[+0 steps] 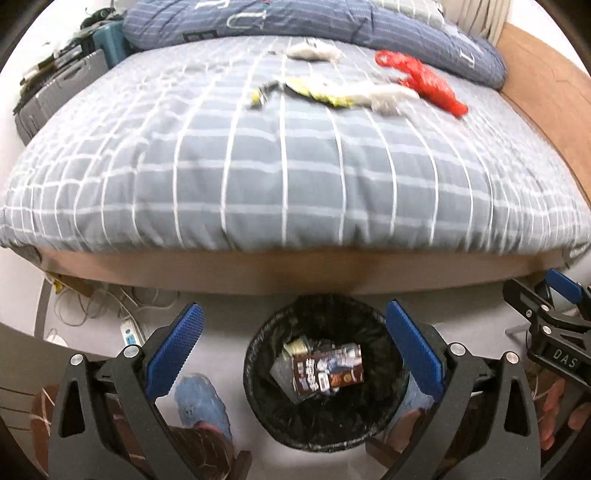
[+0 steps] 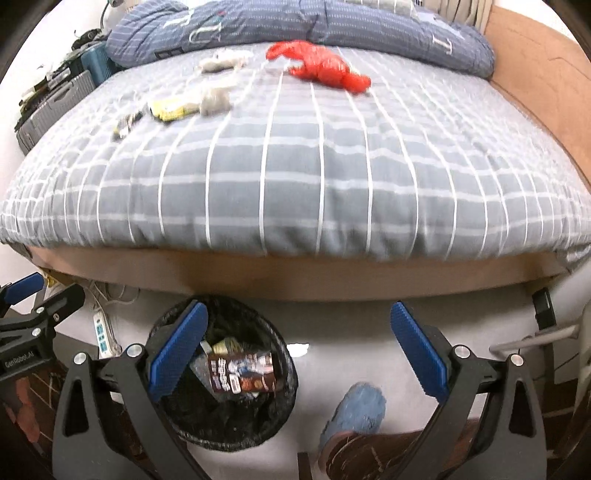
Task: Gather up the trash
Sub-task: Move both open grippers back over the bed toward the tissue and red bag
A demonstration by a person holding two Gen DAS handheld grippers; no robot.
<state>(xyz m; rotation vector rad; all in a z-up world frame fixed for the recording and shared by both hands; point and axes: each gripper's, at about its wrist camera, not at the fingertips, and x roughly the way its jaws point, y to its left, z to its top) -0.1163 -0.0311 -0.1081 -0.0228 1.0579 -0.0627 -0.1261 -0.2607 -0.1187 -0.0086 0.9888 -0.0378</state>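
Observation:
A black-lined trash bin [image 1: 388,417] stands on the floor at the foot of the bed; it also shows in the right wrist view [image 2: 284,406]. A brown snack box [image 1: 327,371] [image 2: 242,371] lies inside. My left gripper [image 1: 295,345] is open and empty above the bin. My right gripper [image 2: 297,347] is open and empty, just right of the bin. On the bed lie a red plastic bag [image 1: 424,81] [image 2: 321,66], a yellow wrapper [image 1: 317,92] [image 2: 171,107], a small dark wrapper [image 1: 262,94] [image 2: 125,123] and white crumpled tissues [image 1: 388,96] [image 2: 216,99].
The bed has a grey checked cover [image 1: 295,173] and a blue duvet [image 1: 295,18] at the far end. A grey suitcase [image 1: 55,96] stands left of the bed. A power strip and cables [image 1: 129,328] lie on the floor. Blue slippers [image 1: 201,402] [image 2: 354,413] flank the bin.

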